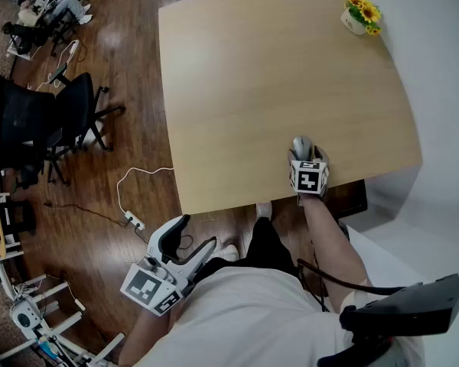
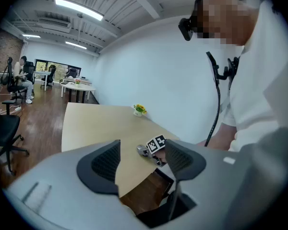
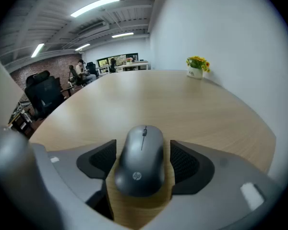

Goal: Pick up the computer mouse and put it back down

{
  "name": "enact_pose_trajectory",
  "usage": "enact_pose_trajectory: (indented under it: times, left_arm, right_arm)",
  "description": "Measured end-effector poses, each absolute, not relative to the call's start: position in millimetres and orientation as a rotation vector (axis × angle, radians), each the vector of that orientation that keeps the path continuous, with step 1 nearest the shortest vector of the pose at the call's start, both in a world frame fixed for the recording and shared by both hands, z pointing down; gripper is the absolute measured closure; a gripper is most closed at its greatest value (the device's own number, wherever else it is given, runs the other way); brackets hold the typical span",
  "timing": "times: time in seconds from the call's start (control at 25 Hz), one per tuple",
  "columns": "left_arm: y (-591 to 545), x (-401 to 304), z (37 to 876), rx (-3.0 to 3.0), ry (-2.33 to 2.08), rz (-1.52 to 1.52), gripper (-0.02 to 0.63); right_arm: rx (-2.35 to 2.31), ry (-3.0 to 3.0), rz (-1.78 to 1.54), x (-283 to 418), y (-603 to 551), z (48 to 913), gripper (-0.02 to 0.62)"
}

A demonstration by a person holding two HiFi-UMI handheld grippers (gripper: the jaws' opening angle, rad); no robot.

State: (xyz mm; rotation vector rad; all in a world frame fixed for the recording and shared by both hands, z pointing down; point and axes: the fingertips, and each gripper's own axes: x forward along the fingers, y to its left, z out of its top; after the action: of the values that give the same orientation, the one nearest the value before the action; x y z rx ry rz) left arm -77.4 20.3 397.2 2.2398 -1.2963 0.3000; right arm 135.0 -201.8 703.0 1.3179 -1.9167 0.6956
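A grey computer mouse [image 1: 301, 144] [image 3: 140, 159] lies on the pale wooden table [image 1: 252, 67] near its front edge. My right gripper [image 1: 302, 156] [image 3: 139, 163] is open with one jaw on each side of the mouse. The left pad lies against or very close to the mouse, and a strip of table shows between the mouse and the right pad. My left gripper [image 1: 192, 240] [image 2: 141, 162] is open and empty, held off the table over the wooden floor at the lower left. The left gripper view also shows the mouse [image 2: 142, 150] from the side.
A small white pot of yellow flowers [image 1: 361, 14] [image 3: 197, 67] stands at the table's far right corner. Black office chairs [image 1: 38, 121] stand on the floor to the left. A white power strip with its cable [image 1: 134, 220] lies near the table's front left corner.
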Motion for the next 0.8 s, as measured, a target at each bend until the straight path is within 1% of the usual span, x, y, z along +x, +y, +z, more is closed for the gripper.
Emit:
enact_pose_trajectory:
  times: [0.12, 0.16, 0.2, 0.44, 0.6, 0.8]
  left_arm:
    - [7.2, -76.4, 406.7, 2.230, -1.292, 0.295, 0.337]
    - [4.5, -76.8, 409.5, 2.227, -1.290, 0.292, 0.337]
    - [2.7, -77.4, 411.8, 2.227, -1.287, 0.289, 0.337]
    - [9.1, -81.4, 407.8, 2.281, -1.264, 0.265, 0.337]
    - [27.0, -95.7, 402.6, 2.317, -1.263, 0.236, 0.337]
    - [54.3, -113.8, 401.8, 2.383, -1.231, 0.186, 0.337]
  right_arm:
    - [1.302, -1.936, 0.679, 135.3, -213.1, 708.6, 0.253]
    - [1.295, -1.946, 0.675, 133.9, -214.5, 709.0, 0.283]
    - [1.288, -1.955, 0.676, 132.4, -215.2, 709.1, 0.288]
    - [1.274, -1.936, 0.702, 135.4, -213.1, 706.5, 0.298]
    - [1.285, -1.958, 0.676, 133.5, -195.1, 672.3, 0.298]
    - [1.318, -2.013, 0.613, 125.5, -158.7, 609.7, 0.298]
